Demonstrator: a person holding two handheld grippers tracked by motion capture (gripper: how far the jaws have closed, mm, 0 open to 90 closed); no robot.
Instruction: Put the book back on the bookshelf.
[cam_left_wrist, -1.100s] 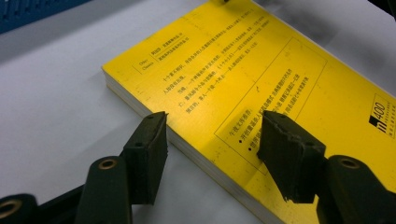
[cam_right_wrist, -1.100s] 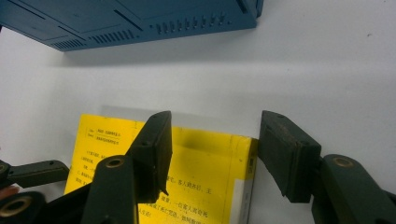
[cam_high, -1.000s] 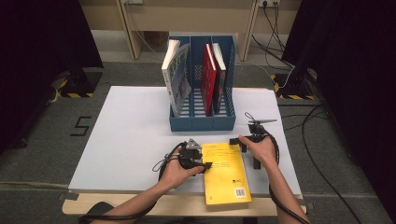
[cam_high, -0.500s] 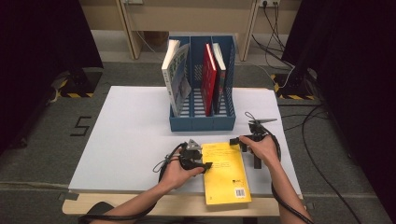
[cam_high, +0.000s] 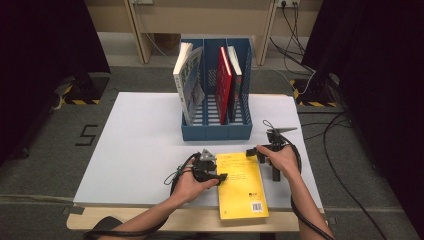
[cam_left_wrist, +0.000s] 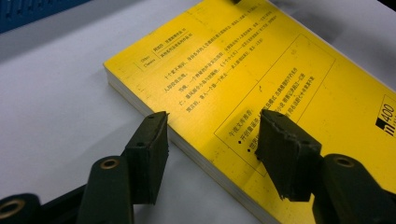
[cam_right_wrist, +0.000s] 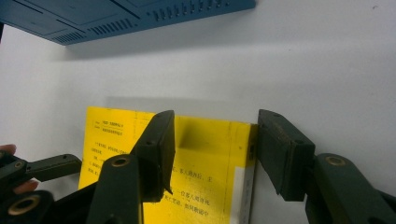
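A yellow book (cam_high: 242, 185) lies flat on the white table (cam_high: 140, 145), near its front edge. My left gripper (cam_high: 220, 176) is at the book's left edge. In the left gripper view the open jaws (cam_left_wrist: 212, 128) straddle that edge, one jaw over the table and one above the yellow cover (cam_left_wrist: 280, 60). My right gripper (cam_high: 255, 151) is at the book's far right corner. Its open jaws (cam_right_wrist: 215, 123) stand either side of that corner, one over the cover (cam_right_wrist: 201, 177) and one just beyond the book's edge. Neither pair of pads presses on the book.
A blue three-slot file holder (cam_high: 216, 127) stands behind the book. It holds a patterned white book (cam_high: 189, 82) leaning in its left slot, and a red book (cam_high: 222, 82) with a pale one (cam_high: 234, 75) beside it. Cables lie on the floor at right.
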